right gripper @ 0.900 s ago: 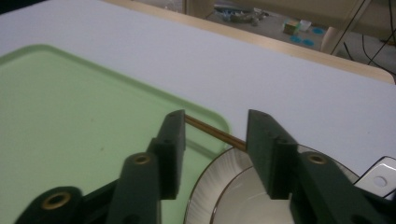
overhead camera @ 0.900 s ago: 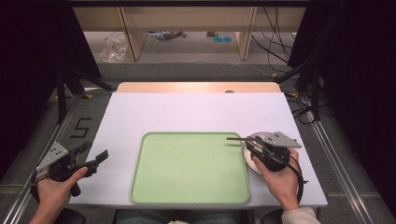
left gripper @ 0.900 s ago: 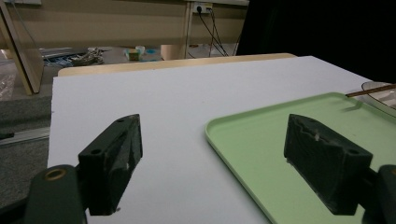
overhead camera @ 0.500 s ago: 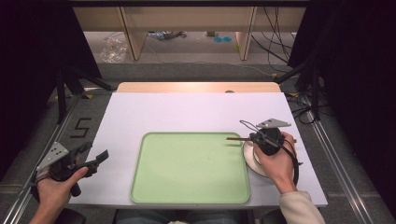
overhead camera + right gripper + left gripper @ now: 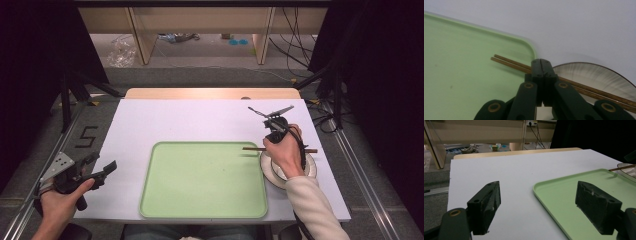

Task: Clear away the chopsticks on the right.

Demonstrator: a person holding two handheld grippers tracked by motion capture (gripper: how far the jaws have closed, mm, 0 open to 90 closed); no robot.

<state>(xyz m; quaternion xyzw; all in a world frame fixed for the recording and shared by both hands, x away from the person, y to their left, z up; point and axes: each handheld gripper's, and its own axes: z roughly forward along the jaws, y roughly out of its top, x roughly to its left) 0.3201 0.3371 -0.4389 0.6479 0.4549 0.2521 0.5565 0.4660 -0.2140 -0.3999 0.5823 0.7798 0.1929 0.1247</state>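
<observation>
Resting at the near left corner of the white surface (image 5: pixel 200 120), the left gripper (image 5: pixel 102 170) sits in the person's left hand (image 5: pixel 57 205) with its jaws spread wide apart and nothing between them. In the left gripper view, bare surface lies under the left jaw, and the near left corner of the green tray (image 5: pixel 574 195) lies under the right jaw. The tray extends to the right of this gripper and ahead of it. No object touches either jaw.

At the middle of the surface, the green tray (image 5: pixel 200 180) lies flat, between the two grippers.

At the right, the right gripper (image 5: pixel 541 66) points downward in the person's right hand (image 5: pixel 285 152). Its jaws stand pressed together. In the right gripper view, the pair of brown chopsticks (image 5: pixel 509 62) passes directly beneath the closed jaw tips; whether the tips clamp the sticks or merely stand over them cannot be told. The chopsticks (image 5: pixel 252 148) lie level and side by side. Their left ends reach out over the right edge of the tray, to the left of the gripper. Their right portion crosses the round plate (image 5: pixel 599 77), which sits just below and to the right of the gripper. The plate (image 5: pixel 310 167) rests on the surface just beside the right rim of the tray.
</observation>
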